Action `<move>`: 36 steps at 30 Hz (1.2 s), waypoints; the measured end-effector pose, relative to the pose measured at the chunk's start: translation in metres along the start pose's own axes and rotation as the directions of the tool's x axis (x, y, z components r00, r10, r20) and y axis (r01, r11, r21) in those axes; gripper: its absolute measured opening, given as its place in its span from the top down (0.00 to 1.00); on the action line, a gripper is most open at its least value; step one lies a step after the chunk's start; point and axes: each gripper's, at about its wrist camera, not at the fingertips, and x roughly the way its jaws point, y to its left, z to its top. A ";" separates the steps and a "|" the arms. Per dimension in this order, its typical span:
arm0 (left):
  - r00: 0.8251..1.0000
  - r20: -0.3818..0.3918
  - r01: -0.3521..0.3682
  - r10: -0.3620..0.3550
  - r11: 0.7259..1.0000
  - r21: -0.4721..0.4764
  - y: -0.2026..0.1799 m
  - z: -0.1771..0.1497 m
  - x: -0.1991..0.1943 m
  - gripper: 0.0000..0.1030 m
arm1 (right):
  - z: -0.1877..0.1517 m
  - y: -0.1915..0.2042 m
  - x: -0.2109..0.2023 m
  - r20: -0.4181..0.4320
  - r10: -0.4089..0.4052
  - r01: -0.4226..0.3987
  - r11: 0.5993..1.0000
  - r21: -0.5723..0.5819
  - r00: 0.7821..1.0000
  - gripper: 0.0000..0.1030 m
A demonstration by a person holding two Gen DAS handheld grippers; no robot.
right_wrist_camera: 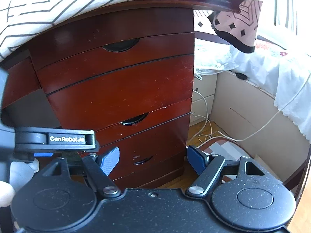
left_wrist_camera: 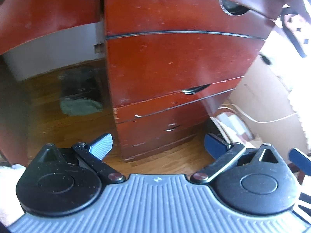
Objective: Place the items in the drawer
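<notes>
Left wrist view: dresser [left_wrist_camera: 175,62] drawers all closed, contents hidden.

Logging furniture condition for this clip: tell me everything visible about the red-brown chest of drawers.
The chest of drawers is glossy red-brown wood, scuffed and chipped at its edges. Its curved drawer fronts are stacked, all shut, with dark crescent finger pulls cut into three of them. It stands upright on a wooden floor, under a patterned cloth draped over the top. A white cable trails beside it. Neither gripper touches it.
</notes>
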 end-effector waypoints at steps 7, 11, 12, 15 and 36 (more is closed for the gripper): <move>0.998 0.023 -0.066 0.065 0.997 0.040 -0.009 -0.001 0.002 0.00 | -0.002 -0.003 0.003 -0.009 0.007 -0.007 1.000 0.005 1.000 0.21; 0.994 0.055 -0.100 0.096 0.992 0.075 -0.014 -0.006 -0.003 0.00 | -0.002 -0.004 0.007 -0.013 0.009 -0.009 1.000 0.004 1.000 0.21; 0.995 0.054 -0.093 0.088 0.992 0.083 -0.015 -0.006 -0.003 0.00 | -0.002 -0.004 0.007 -0.013 0.010 -0.010 1.000 0.004 1.000 0.21; 0.997 0.044 -0.069 0.064 0.993 0.100 -0.017 -0.004 -0.001 0.00 | -0.002 -0.003 0.007 -0.014 0.017 -0.017 1.000 0.005 1.000 0.21; 0.988 0.077 -0.138 0.133 0.989 0.053 -0.014 -0.006 0.001 0.00 | -0.003 -0.003 0.011 -0.020 0.026 -0.025 1.000 0.016 0.999 0.21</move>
